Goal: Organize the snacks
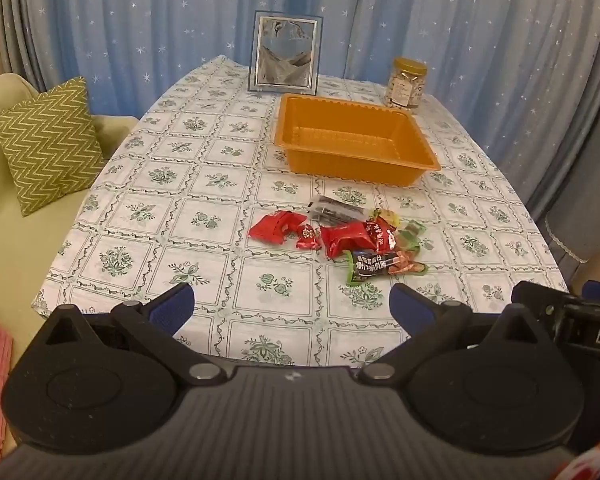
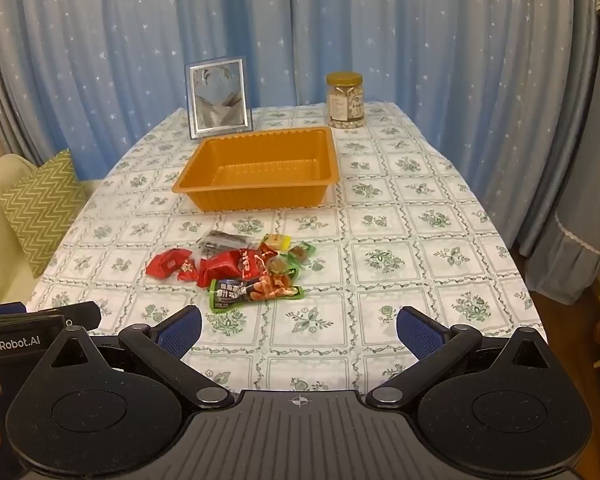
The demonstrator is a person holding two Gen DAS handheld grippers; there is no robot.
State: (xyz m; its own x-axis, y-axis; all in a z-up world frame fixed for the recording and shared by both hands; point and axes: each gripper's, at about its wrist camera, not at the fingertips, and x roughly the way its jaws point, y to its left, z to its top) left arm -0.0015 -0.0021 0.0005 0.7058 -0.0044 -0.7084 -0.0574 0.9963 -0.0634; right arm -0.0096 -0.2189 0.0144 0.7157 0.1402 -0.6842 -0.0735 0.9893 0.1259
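Note:
A pile of wrapped snacks (image 1: 348,236) lies on the tablecloth, also in the right wrist view (image 2: 240,268): red packets (image 1: 276,227), a dark clear packet (image 1: 334,208), a green-edged dark packet (image 1: 380,266) and small green and yellow candies. An empty orange plastic tray (image 1: 356,140) stands behind the pile, also in the right wrist view (image 2: 260,170). My left gripper (image 1: 292,304) is open and empty, near the table's front edge, short of the pile. My right gripper (image 2: 300,326) is open and empty, in front and to the right of the pile.
A framed picture (image 1: 285,56) and a jar with a gold lid (image 1: 406,82) stand at the back of the table (image 1: 204,208). A sofa with a green zigzag cushion (image 1: 50,144) is at the left. Blue starry curtains hang behind.

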